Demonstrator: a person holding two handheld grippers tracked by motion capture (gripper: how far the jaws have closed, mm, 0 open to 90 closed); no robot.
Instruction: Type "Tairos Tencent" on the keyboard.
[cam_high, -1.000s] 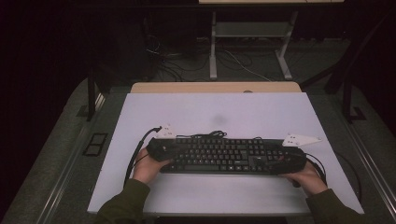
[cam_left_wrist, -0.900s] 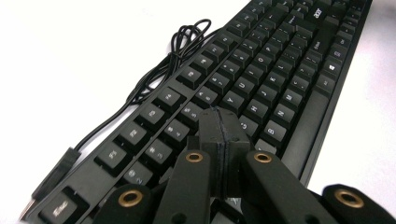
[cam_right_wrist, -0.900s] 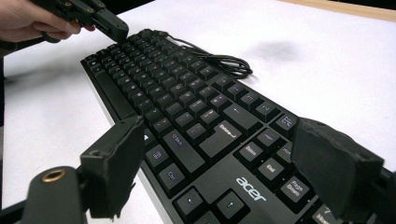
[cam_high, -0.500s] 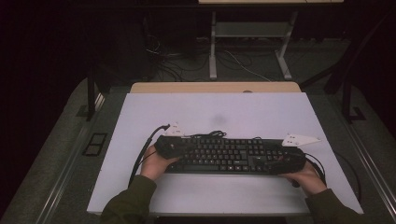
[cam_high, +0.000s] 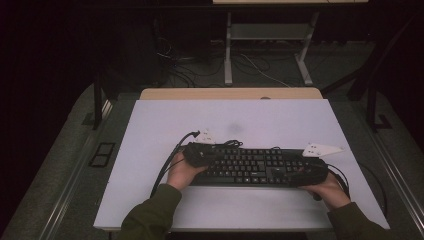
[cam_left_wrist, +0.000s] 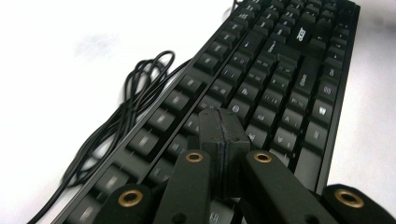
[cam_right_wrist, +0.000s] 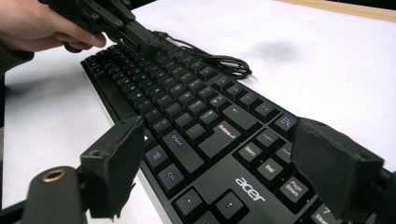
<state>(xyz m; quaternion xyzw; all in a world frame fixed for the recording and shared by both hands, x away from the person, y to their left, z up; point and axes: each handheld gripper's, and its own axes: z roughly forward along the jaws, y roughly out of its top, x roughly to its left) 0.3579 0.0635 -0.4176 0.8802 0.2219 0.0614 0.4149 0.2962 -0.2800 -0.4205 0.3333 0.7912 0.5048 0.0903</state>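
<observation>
A black Acer keyboard (cam_high: 255, 167) (cam_left_wrist: 280, 84) (cam_right_wrist: 196, 121) lies across the near half of the white table (cam_high: 250, 117). Its coiled black cable (cam_high: 230, 144) (cam_left_wrist: 135, 93) (cam_right_wrist: 219, 58) rests just behind it. My left gripper (cam_high: 200, 156) (cam_left_wrist: 219, 121) is shut with nothing in it, its joined tips low over the keys at the keyboard's left end. The right gripper view shows that left gripper (cam_right_wrist: 154, 39) in a hand at the far end. My right gripper (cam_high: 307, 175) (cam_right_wrist: 224, 163) is open, its pads spread above the keys at the right end.
A wooden strip (cam_high: 230, 93) borders the table's far edge. Beyond it are desk legs (cam_high: 228, 55) and loose cables on a dark floor. A floor socket plate (cam_high: 102, 154) lies left of the table. Bare white surface lies behind and in front of the keyboard.
My left hand has slid right, bringing its shut gripper over the keyboard's left end. The right hand and the keyboard have stayed put.
</observation>
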